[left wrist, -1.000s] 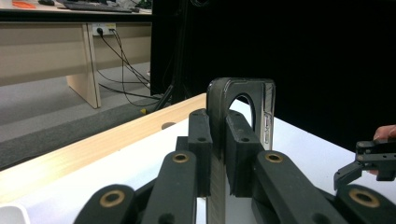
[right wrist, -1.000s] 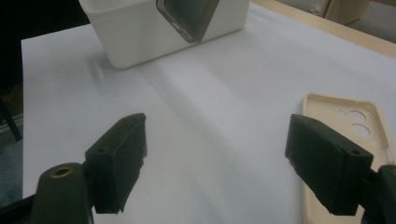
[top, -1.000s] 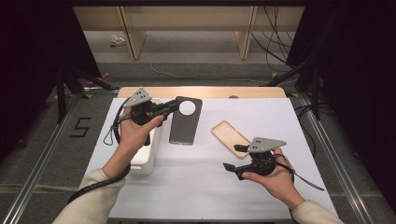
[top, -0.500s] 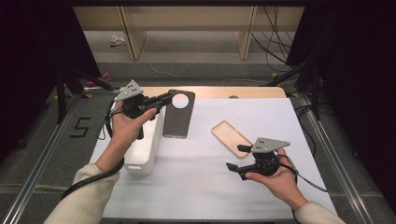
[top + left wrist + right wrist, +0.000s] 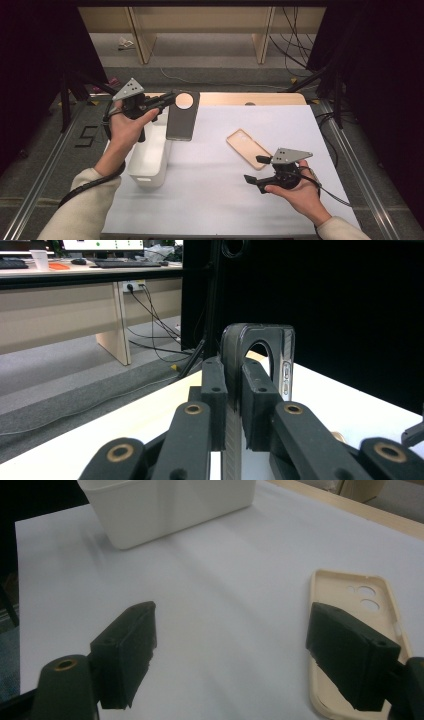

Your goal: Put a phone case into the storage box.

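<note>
Leftward and up goes the left hand-held gripper (image 5: 170,98) since a second ago — the dark phone case (image 5: 182,116) it pinches by the top edge has come off the surface (image 5: 210,200) and travelled toward the white bin (image 5: 148,156). Jaws clamped tight on the case rim, as the left gripper view shows. The case hangs with its long axis pointing down, just beside the bin's far right corner, so the bin lies below and to the left. Meanwhile the right hand-held gripper (image 5: 254,169) sits wide open, nothing in it — the tan case (image 5: 248,148) lies flat just ahead.
</note>
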The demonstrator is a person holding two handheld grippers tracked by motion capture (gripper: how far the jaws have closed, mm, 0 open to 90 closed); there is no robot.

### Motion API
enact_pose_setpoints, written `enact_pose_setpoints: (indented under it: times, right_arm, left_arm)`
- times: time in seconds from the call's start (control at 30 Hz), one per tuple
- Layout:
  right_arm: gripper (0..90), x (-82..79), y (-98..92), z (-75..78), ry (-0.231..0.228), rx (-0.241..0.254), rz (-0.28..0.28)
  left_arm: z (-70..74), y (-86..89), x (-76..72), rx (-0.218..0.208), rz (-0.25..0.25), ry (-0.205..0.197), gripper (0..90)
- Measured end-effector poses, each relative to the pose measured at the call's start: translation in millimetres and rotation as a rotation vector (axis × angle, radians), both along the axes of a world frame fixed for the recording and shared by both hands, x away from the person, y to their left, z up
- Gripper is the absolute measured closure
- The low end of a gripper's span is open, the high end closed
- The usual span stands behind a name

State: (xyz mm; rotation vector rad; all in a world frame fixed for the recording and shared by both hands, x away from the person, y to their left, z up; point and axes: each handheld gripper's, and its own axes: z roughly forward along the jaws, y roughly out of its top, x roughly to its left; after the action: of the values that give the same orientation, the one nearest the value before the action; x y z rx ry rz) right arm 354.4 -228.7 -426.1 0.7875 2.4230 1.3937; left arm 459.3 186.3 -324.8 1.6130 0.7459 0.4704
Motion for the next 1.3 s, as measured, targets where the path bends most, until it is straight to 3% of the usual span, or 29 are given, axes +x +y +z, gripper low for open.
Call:
enact_pose_setpoints:
  times: [0.7,1.3]
  right_arm:
    - [21.0,0.3,-1.8,-0.5,0.001,-0.003,-0.005]
    - [21.0,0.6,-1.9,-0.8,0.0,-0.002,-0.007]
  left_arm:
    - [8.2,28.6,16.8,0.02,0.033,-0.019,81.4]
    - [0.5,53.4,29.8,0.024,0.084,-0.008,81.4]
